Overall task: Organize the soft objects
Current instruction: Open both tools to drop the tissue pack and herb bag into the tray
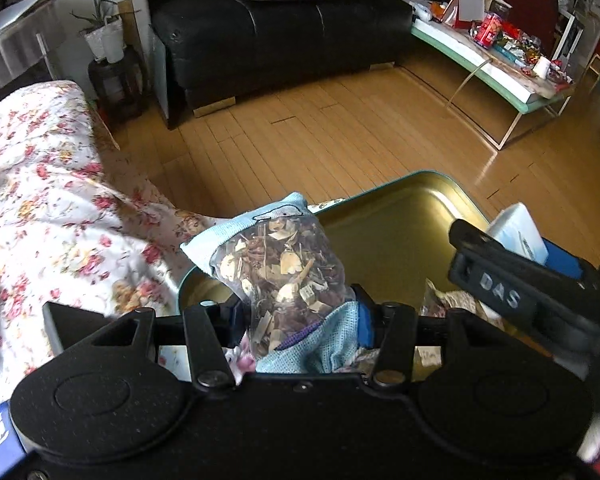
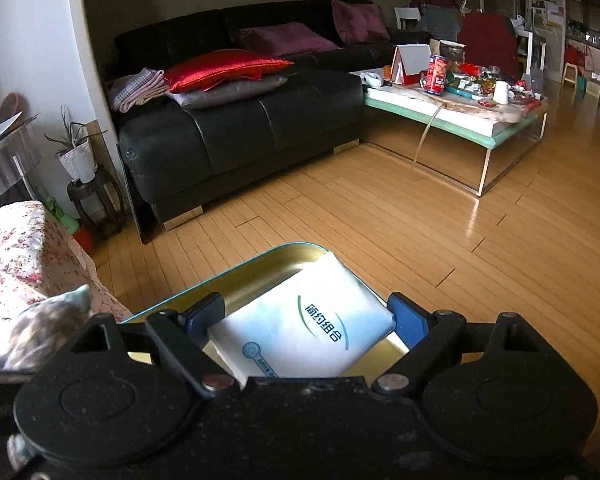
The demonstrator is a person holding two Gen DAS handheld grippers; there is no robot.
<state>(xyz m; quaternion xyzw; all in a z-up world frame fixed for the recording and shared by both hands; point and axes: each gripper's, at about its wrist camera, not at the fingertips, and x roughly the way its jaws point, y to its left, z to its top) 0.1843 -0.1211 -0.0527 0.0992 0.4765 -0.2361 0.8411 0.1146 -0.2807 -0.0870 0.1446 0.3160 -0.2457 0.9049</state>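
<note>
Almost there. Left gripper (image 1: pixel 296 320) squeezing a little bag (image 1: pixel 284 264) of dried bits, right gripper (image 2: pixel 306 320) squeezing a white pack (image 2: pixel 300 328), both over the gold tin (image 1: pixel 400 216). Still to drop in.

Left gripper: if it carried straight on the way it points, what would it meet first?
Probably the gold tin: the left gripper, shut on the herb sachet, points down at its floor, though depth is unclear.
</note>
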